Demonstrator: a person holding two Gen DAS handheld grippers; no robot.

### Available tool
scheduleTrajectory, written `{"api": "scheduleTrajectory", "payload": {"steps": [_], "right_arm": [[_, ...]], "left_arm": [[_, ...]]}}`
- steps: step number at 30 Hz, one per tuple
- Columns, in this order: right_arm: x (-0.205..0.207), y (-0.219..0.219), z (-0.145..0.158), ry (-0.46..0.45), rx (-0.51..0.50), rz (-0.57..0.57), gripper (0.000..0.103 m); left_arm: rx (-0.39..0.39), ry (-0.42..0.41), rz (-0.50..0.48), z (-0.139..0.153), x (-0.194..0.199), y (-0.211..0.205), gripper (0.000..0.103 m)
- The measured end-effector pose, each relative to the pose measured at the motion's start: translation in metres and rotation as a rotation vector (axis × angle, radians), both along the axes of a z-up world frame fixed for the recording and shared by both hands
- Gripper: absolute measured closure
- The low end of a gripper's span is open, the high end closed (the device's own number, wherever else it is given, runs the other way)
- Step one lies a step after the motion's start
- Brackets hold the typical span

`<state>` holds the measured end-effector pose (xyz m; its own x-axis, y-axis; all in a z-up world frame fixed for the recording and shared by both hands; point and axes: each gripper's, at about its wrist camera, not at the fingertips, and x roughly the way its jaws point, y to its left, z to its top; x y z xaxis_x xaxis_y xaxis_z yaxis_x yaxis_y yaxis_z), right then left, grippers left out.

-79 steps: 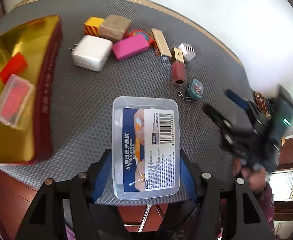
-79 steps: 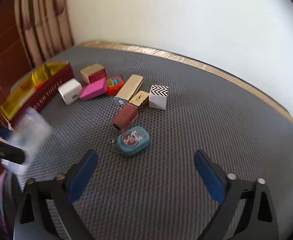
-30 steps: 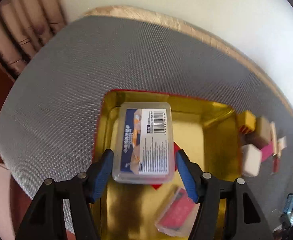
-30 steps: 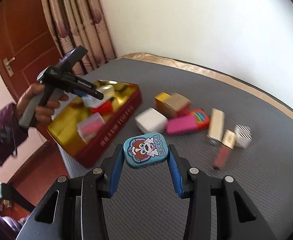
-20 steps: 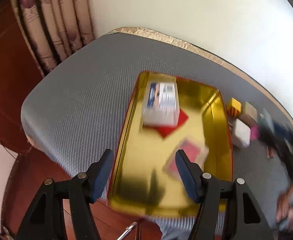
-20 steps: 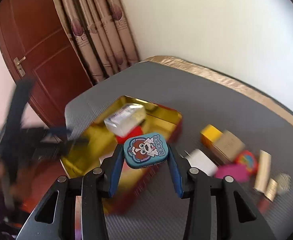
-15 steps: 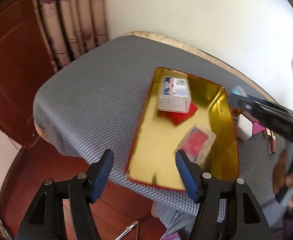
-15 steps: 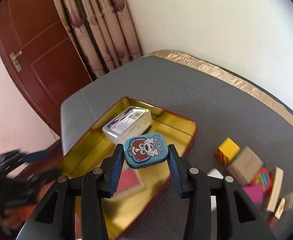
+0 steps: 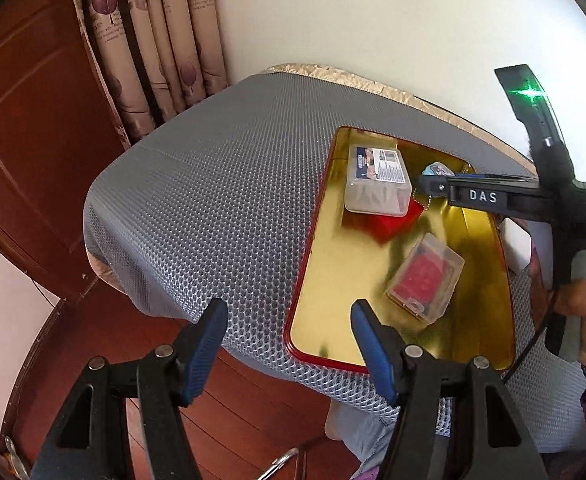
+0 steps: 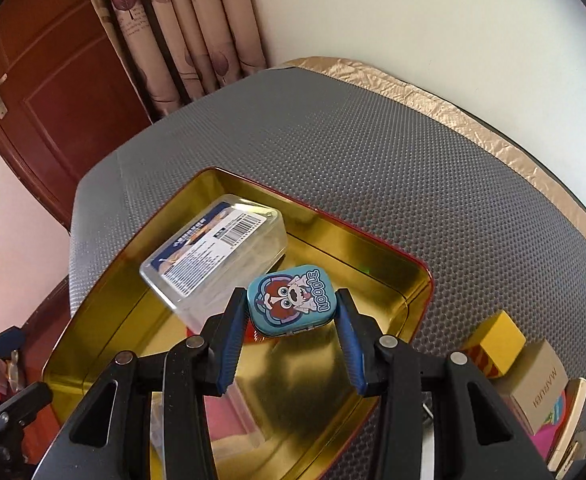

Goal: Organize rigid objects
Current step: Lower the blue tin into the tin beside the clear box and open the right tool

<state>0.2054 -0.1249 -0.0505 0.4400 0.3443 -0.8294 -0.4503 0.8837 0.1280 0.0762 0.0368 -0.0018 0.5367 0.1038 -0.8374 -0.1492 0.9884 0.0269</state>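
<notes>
Your left gripper (image 9: pixel 289 320) hangs empty with its jaws wide, off the near corner of the gold tray (image 9: pixel 333 320), over the grey mat (image 9: pixel 213 208); it is clear of the work, so leave it there. Inside the tray, the clear labelled box (image 10: pixel 213 256) lies tilted on a red item (image 9: pixel 393 222), with a small clear case of red contents (image 9: pixel 425 276) nearer you. Your right gripper (image 10: pixel 291 334) is clamped on the blue cartoon tin (image 10: pixel 293 300), held over the tray's interior just beside the labelled box; its keychain (image 9: pixel 423 204) dangles below. If you release too high, the tin could bounce or skid on the slick gold floor; drifting left, it may land on the perched box and knock it off. Further right, the yellow block (image 10: pixel 497 336) and tan box (image 10: pixel 537 384) wait on the mat.
</notes>
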Motion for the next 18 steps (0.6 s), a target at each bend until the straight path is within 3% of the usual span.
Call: {"api": "scheduleTrajectory", "payload": {"steps": [12, 18], "right_arm": [[0.008, 0.009, -0.005, 0.000, -0.011, -0.004, 0.062], [-0.002, 0.005, 0.011, -0.028, 0.032, -0.016, 0.061]], "left_arm": [[0.010, 0.036, -0.014, -0.007, 0.002, -0.004, 0.037], [0.024, 0.040, -0.014, -0.007, 0.002, -0.007, 0.037]]}}
